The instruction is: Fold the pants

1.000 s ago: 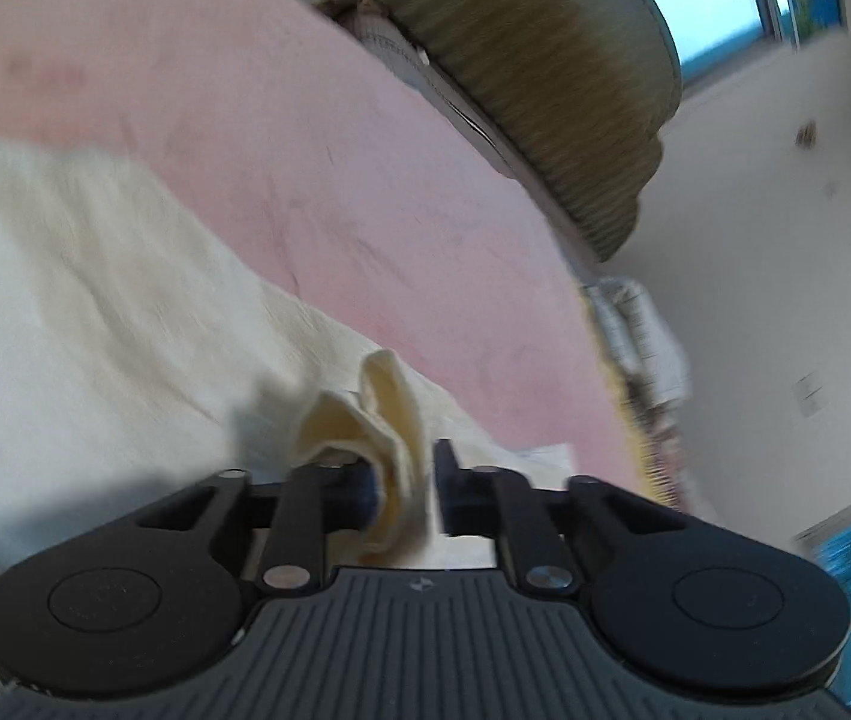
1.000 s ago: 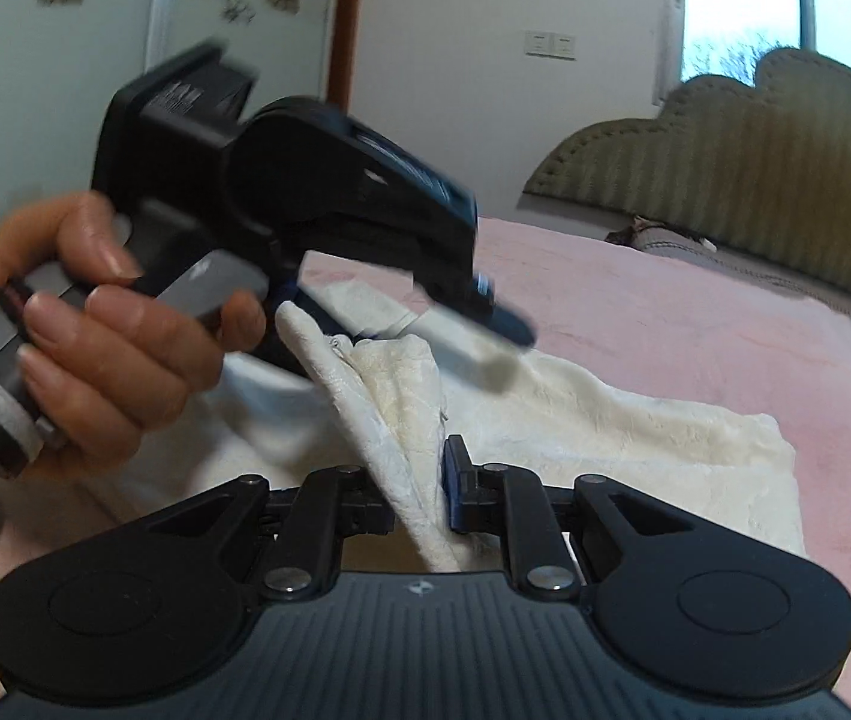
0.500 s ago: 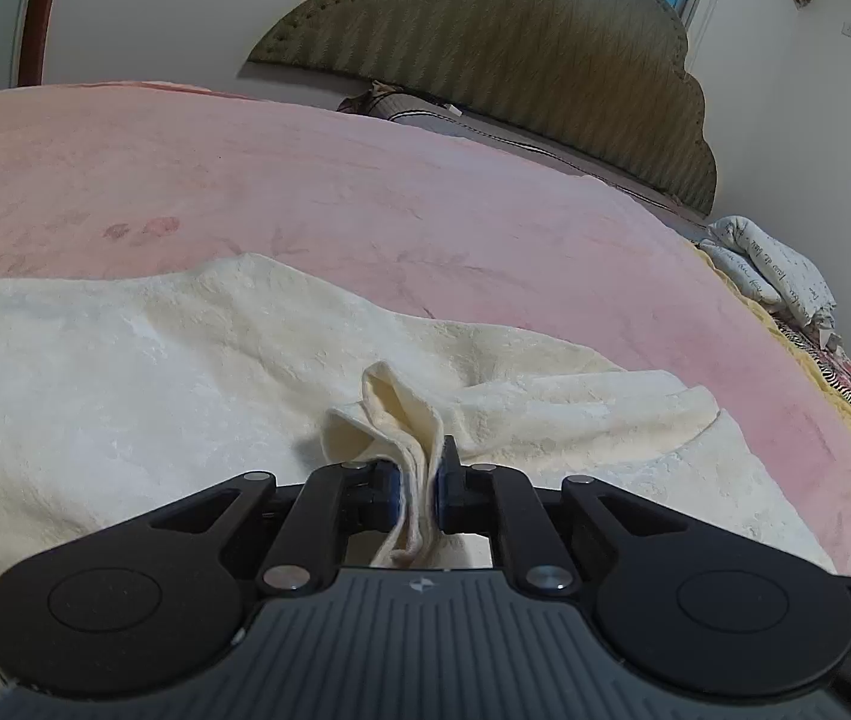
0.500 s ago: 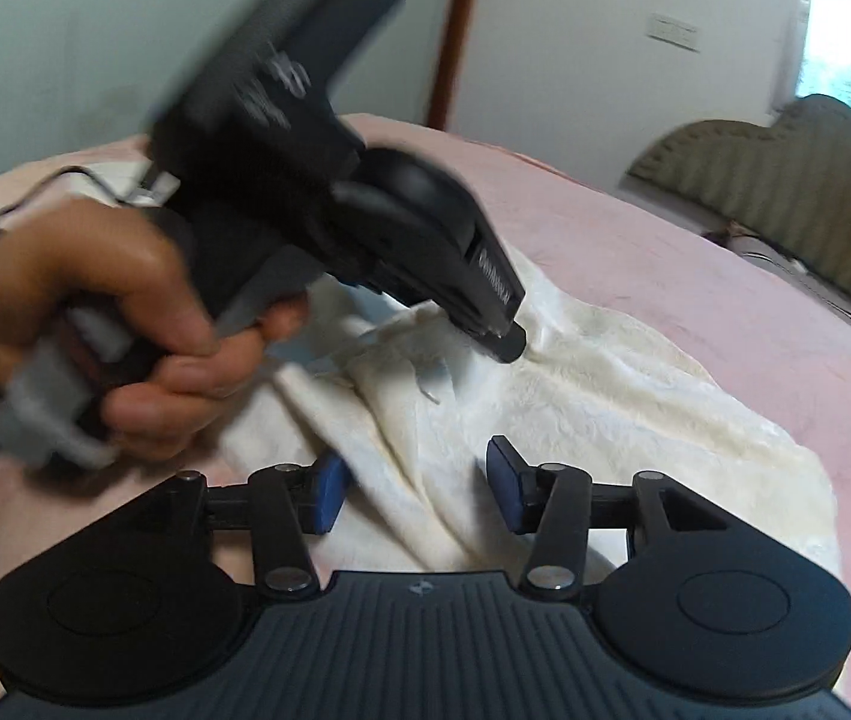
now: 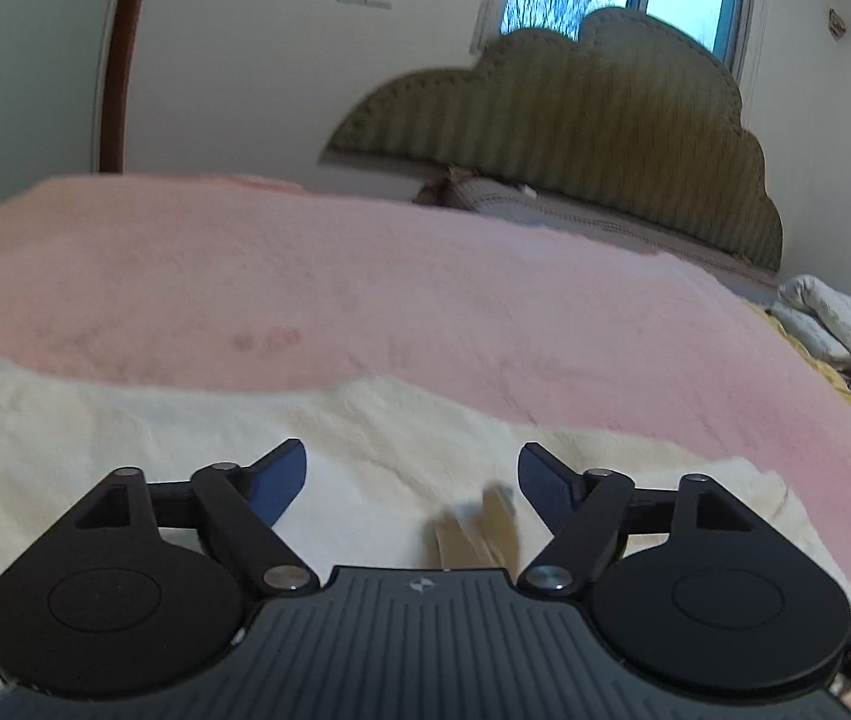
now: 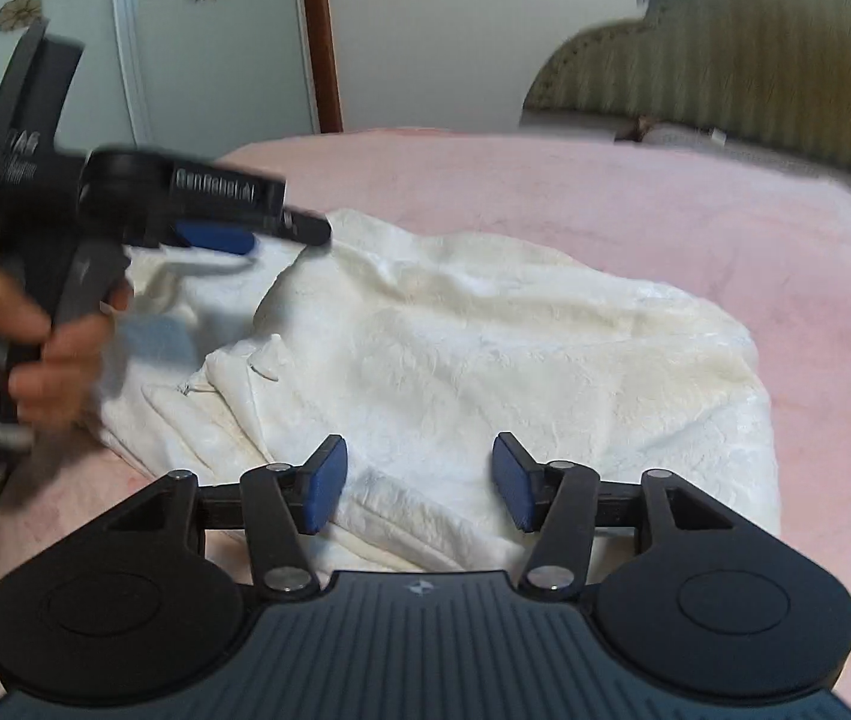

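Cream-white pants (image 6: pixel 485 360) lie bunched and partly folded on the pink bed cover (image 6: pixel 605 192). In the left wrist view the same pants (image 5: pixel 125 438) spread flat beneath my left gripper (image 5: pixel 412 474), whose jaws are opening wide with no cloth pinched between them. My right gripper (image 6: pixel 419 480) hovers low over the near edge of the pants, its jaws opening too, the fabric lying loose under the gap. The left gripper (image 6: pixel 257 231) also shows at the left of the right wrist view, held by a hand (image 6: pixel 35 348) above the pants' far left corner.
A padded olive headboard (image 5: pixel 575 138) stands at the far end of the bed. A crumpled white bundle (image 5: pixel 839 324) lies at the right edge. The wall and a brown door frame (image 6: pixel 320 30) rise behind the bed on the left.
Both grippers let go of the pinched folds of cloth and their jaws spread apart. The left gripper rolled level and rose a little; the pants now lie slack on the bed.
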